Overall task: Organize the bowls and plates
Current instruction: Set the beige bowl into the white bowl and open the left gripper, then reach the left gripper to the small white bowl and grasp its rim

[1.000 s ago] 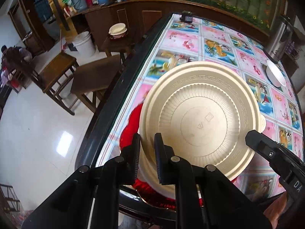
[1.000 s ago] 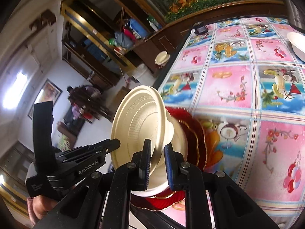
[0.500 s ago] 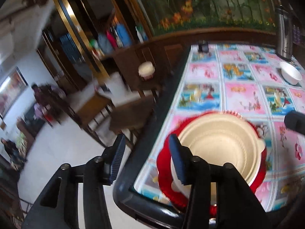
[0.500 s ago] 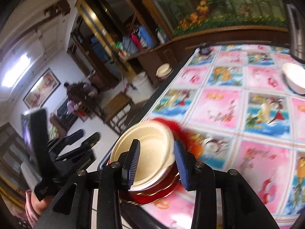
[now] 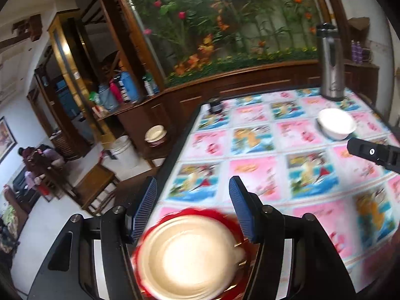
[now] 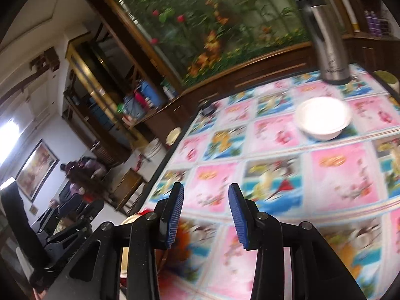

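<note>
A cream bowl [image 5: 190, 255] sits stacked on red plates [image 5: 225, 215] at the table's near left corner, just below my left gripper [image 5: 192, 210], which is open and empty above it. My right gripper [image 6: 206, 212] is open and empty over the tablecloth; the cream stack's edge [image 6: 131, 221] shows at its left finger. A white bowl [image 5: 336, 126] stands alone at the far right of the table and also shows in the right wrist view [image 6: 323, 118]. The right gripper's body [image 5: 375, 152] shows at right in the left wrist view.
The table carries a pink and blue picture cloth [image 5: 262, 172] with a dark edge at left [image 5: 175, 160]. A steel thermos [image 5: 330, 62] stands at the far right corner, a small dark object [image 5: 215, 106] at the far left. Wooden stools [image 5: 95, 190] stand on the floor at left.
Both grippers let go of the cream bowl, opened and pulled back and up. The bowl now rests upright on the red plates. The views tilted toward the far wall.
</note>
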{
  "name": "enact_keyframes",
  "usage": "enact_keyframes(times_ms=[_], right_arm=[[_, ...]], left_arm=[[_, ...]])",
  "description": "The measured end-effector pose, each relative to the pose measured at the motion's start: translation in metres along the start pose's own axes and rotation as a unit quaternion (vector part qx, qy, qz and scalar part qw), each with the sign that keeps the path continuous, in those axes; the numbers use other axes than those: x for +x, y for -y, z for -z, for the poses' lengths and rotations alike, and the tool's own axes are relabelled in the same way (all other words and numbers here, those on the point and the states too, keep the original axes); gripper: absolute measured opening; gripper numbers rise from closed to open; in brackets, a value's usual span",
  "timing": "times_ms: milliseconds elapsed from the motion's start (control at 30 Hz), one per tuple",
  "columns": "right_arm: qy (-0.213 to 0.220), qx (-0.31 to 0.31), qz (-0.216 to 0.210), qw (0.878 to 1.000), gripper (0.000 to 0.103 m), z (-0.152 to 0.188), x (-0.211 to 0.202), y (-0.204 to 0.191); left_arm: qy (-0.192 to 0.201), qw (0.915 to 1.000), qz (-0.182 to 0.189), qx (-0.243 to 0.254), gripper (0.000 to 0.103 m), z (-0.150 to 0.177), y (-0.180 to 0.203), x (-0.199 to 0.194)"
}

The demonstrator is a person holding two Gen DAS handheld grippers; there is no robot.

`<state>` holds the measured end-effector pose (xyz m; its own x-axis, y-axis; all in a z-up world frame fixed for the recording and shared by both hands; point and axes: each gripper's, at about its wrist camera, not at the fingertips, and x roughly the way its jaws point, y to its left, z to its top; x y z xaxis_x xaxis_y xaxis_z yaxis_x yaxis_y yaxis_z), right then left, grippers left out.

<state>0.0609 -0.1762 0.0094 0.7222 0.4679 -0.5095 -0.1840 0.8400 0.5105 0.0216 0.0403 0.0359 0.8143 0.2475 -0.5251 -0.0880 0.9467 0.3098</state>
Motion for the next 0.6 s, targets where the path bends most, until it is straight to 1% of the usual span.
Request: enact_keyframes(times_ms=[33, 100, 167, 267, 333, 500, 600], right_arm=[[0.005, 0.004, 0.006, 1.000, 0.040, -0.003, -0.002, 0.008], [0.013, 0.013, 0.018, 1.000, 0.041, -0.012, -0.007, 0.026], [0.024, 0.025, 0.034, 0.999, 0.042, -0.025, -0.013, 0.051], [0.034, 0.038, 0.050, 0.997, 0.046, -0.038, -0.019, 0.076], [0.039, 0.047, 0.061, 0.996, 0.047, -0.047, -0.020, 0.094], [0.041, 0.064, 0.083, 0.994, 0.047, -0.056, -0.016, 0.128], [0.040, 0.076, 0.090, 0.992, 0.047, -0.056, -0.012, 0.141]], left_arm=[[0.001, 1.0000, 0.005, 0.001, 0.062, -0.005, 0.007, 0.001], [0.005, 0.9998, 0.016, 0.003, 0.068, -0.016, 0.025, 0.004], [0.006, 0.9996, 0.028, 0.007, 0.069, -0.026, 0.041, 0.008], [0.004, 0.9991, 0.041, 0.008, 0.069, -0.035, 0.063, 0.014], [-0.001, 0.9986, 0.053, 0.005, 0.069, -0.041, 0.077, 0.022], [-0.017, 0.9972, 0.073, 0.001, 0.069, -0.049, 0.104, 0.040], [-0.021, 0.9969, 0.076, 0.003, 0.069, -0.053, 0.115, 0.046]])
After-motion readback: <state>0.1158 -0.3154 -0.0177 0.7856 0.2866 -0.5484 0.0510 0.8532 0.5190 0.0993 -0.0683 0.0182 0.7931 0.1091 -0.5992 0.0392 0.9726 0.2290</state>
